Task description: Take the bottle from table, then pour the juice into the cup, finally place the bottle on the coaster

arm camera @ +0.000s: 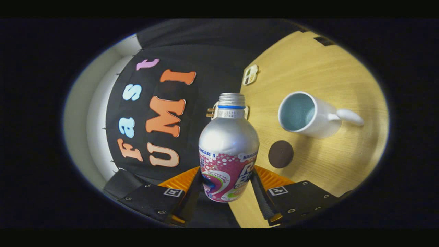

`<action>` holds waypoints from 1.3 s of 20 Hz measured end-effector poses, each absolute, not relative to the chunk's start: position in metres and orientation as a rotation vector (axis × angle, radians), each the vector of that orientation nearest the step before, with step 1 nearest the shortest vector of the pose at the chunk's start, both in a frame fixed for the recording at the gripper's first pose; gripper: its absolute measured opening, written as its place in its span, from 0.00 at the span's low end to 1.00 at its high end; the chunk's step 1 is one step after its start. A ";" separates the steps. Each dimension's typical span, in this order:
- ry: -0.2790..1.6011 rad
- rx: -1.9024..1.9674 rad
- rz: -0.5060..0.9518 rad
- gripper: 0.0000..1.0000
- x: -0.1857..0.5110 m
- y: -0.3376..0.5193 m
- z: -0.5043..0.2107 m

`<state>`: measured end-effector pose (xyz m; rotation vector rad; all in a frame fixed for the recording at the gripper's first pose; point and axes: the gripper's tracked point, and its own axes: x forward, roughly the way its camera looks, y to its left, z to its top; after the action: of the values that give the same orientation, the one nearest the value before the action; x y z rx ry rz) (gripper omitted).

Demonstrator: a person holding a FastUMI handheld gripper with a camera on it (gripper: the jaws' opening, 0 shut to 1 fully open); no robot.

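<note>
Clamped between both fingers of my gripper [228, 185], the bottle [228, 151] sits with its lower body pinched from either side, each black ribbed pad pressing against the pink label. Its silver aluminium shoulder rises to a threaded, uncapped neck ringed by a blue band. White lettering on a blue strip at the top of the label reads "SANGARIA", repeated on the other side; larger blue letters beneath are cut off by my right finger [260, 197] and cannot be made out in full. White bubbles and a swirl of colour fill the remaining pink print.

Beyond the fingers, the whole scene is rolled sideways, so the wooden table [325, 68] stands to the right of the bottle and the booth's black cloth wall to its left. On that table a white cup [308, 115] with a pale blue interior shows its open mouth, handle pointing away from the bottle. Near it, between cup and right finger, lies a small round dark brown coaster [281, 154], apart from both. Farther off, a small printed tag [250, 74] lies on the table's edge, its writing too small to read.
</note>
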<state>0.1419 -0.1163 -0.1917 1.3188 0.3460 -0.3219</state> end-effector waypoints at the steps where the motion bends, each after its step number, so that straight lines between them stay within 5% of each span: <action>1: 0.339 1.247 -0.315 0.75 0.143 -0.120 -0.189; 9: 0.312 0.728 -0.278 0.75 0.159 -0.142 -0.167; 26: 0.472 -0.019 -0.183 0.75 0.192 -0.129 -0.235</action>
<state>0.1923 -0.1294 -0.2350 -0.0190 0.4723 -0.1828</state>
